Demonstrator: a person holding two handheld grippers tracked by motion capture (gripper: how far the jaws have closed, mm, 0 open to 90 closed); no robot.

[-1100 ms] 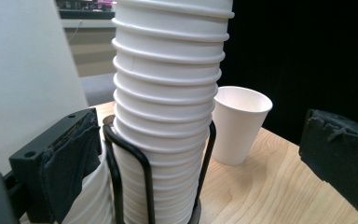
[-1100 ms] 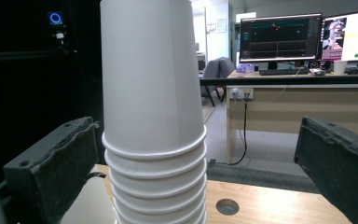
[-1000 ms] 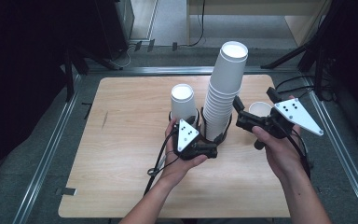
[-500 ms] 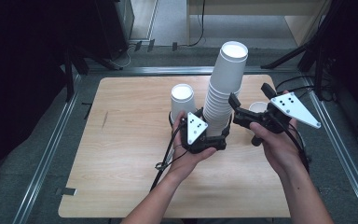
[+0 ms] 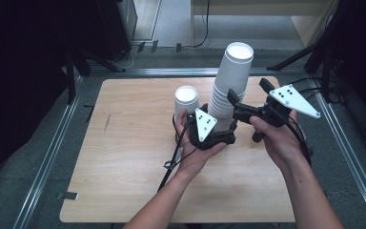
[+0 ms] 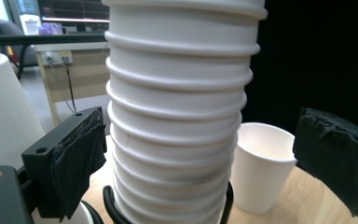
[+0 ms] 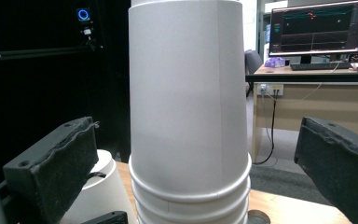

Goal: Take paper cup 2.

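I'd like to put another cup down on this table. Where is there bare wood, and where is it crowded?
Free: the left part of the table, from its left edge to the single inverted cup, and the near strip beside the forearms. Crowded: the back right, where the tall cup stack, an upright cup, the left gripper and the right gripper cluster.

A tall stack of plain white paper cups [image 5: 229,88] stood at centre frame on a pale wooden table [image 5: 124,157] with light grain, a single white cup [image 5: 186,101] upside down to its left. Another white cup [image 6: 260,165], open end up, showed at lower right of the left gripper view. Both grippers, left [image 5: 228,135] and right [image 5: 233,102], were black, each topped by a grey three-cornered plate dotted with black. Grey flooring and silver rails framed the table.
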